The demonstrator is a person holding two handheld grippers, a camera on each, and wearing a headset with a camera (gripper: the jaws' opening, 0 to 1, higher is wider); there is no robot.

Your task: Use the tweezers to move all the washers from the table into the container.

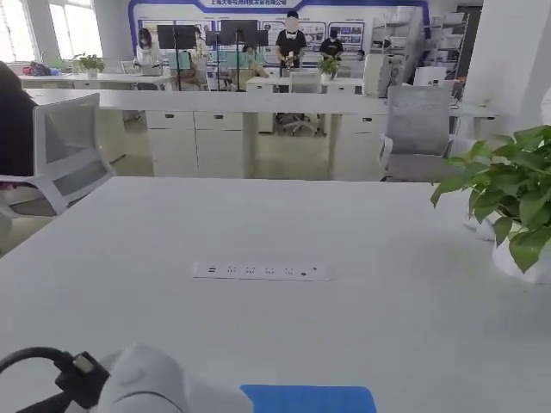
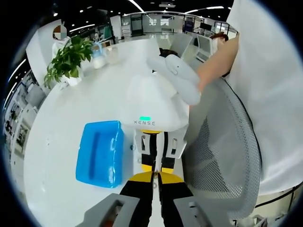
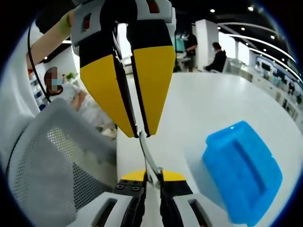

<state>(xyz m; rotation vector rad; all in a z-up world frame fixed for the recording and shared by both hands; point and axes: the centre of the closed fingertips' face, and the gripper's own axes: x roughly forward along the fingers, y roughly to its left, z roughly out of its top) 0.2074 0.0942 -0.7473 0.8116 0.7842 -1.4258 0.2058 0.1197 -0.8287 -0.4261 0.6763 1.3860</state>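
You look to be only at the start: your left tool (image 3: pixel 140 134) and right tool (image 3: pixel 154 177) both seem clenched on the tweezers (image 3: pixel 147 158), the blue container (image 3: pixel 241 177) sits nearby on the worktop (image 1: pixel 344 224), and whether any washers lie inside it cannot be told.

Open-plan office, seen from my white table (image 1: pixel 172 258): beyond its power strip (image 1: pixel 261 271) run rows of white desks (image 1: pixel 258 101), mesh swivel chairs (image 1: pixel 73 159) and potted plants (image 1: pixel 508 194), with seated staff (image 1: pixel 148 50) beneath a blue display board (image 1: pixel 275 13).
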